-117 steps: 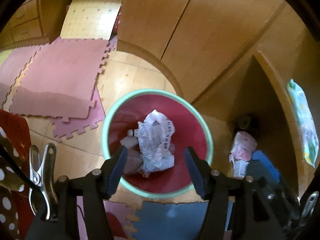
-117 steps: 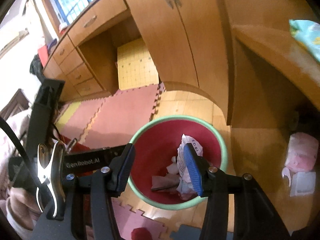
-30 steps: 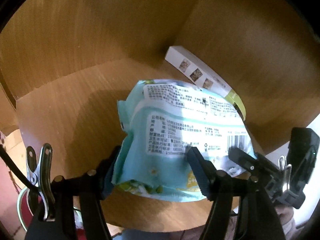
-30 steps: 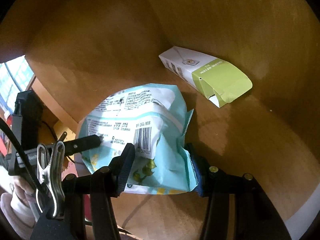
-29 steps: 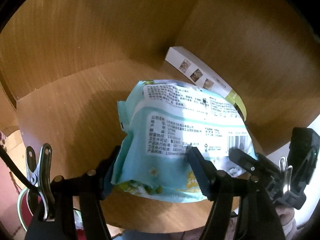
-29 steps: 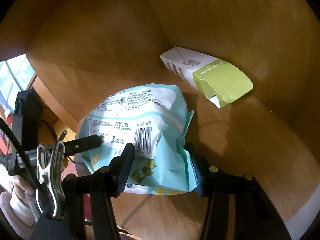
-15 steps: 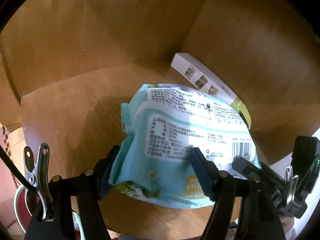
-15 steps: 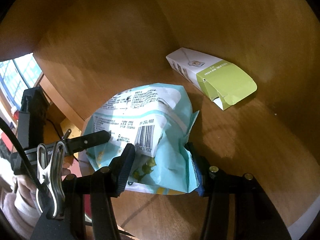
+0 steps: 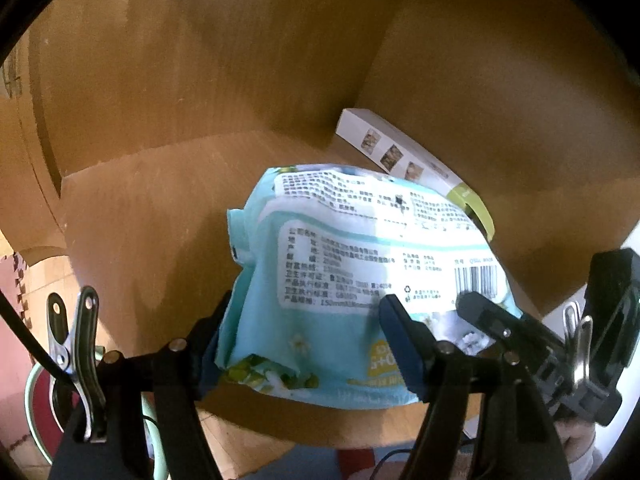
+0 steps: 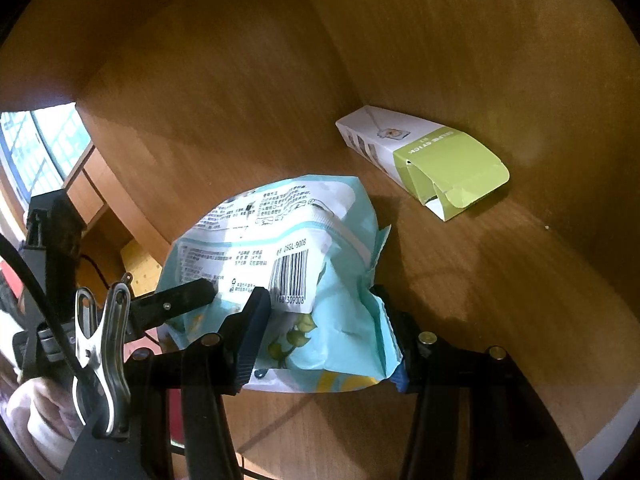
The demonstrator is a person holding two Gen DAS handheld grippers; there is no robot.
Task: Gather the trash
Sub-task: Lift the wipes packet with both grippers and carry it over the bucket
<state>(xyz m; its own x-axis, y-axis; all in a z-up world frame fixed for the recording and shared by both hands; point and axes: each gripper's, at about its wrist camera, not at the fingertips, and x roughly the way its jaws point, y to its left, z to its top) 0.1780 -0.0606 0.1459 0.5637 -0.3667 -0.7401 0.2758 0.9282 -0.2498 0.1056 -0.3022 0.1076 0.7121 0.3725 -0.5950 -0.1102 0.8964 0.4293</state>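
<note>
A light blue wet-wipes packet hangs just over the front edge of a wooden shelf. My left gripper is shut on its left end. My right gripper is shut on its right end. Each gripper shows in the other's view, the right one and the left one. A white and green carton with an open flap lies behind the packet near the shelf's back corner; it also shows in the left wrist view.
The shelf has wooden back and side walls. The green rim of the red bin shows low at the left, on the floor below the shelf. A window and drawers lie far left.
Since 3.9 s ago both grippers left the bin and closed on the packet. In the last second the packet and both grippers have drawn back from the carton toward the shelf's front edge.
</note>
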